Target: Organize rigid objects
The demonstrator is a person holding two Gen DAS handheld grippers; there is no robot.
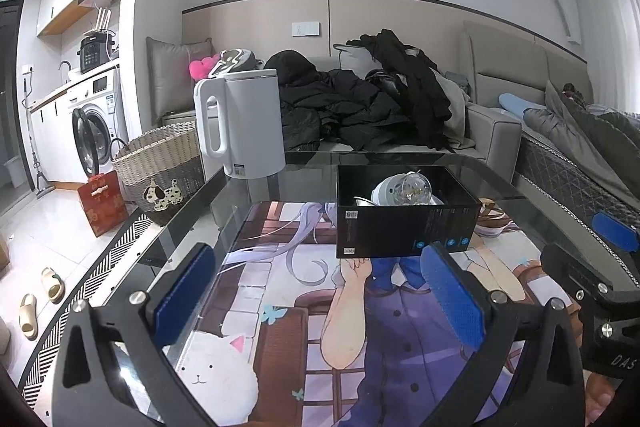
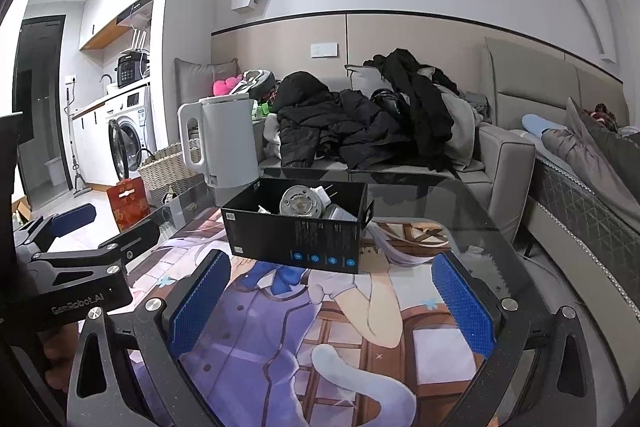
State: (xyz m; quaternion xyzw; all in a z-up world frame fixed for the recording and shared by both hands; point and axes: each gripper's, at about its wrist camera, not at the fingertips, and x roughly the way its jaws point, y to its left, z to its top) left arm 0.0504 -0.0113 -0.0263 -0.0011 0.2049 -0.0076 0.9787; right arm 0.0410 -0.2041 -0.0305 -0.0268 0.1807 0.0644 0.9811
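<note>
A black open-top box (image 1: 404, 223) stands on the glass table, on a printed anime mat (image 1: 304, 307). Inside it lie a clear-domed white bulb-like device (image 1: 404, 189) and a metal piece. The box also shows in the right wrist view (image 2: 296, 231), with the round device (image 2: 300, 205) inside. My left gripper (image 1: 320, 295) is open and empty, a short way in front of the box. My right gripper (image 2: 332, 307) is open and empty, also in front of the box. The right gripper shows at the right edge of the left wrist view (image 1: 592, 267); the left gripper shows at the left of the right wrist view (image 2: 80, 243).
A white electric kettle (image 1: 240, 123) stands at the table's far left corner. A sofa piled with dark clothes (image 1: 360, 107) lies behind the table. A wicker basket (image 1: 160, 167) and a red bag (image 1: 102, 203) sit on the floor at left. A bed (image 1: 580, 155) is at right.
</note>
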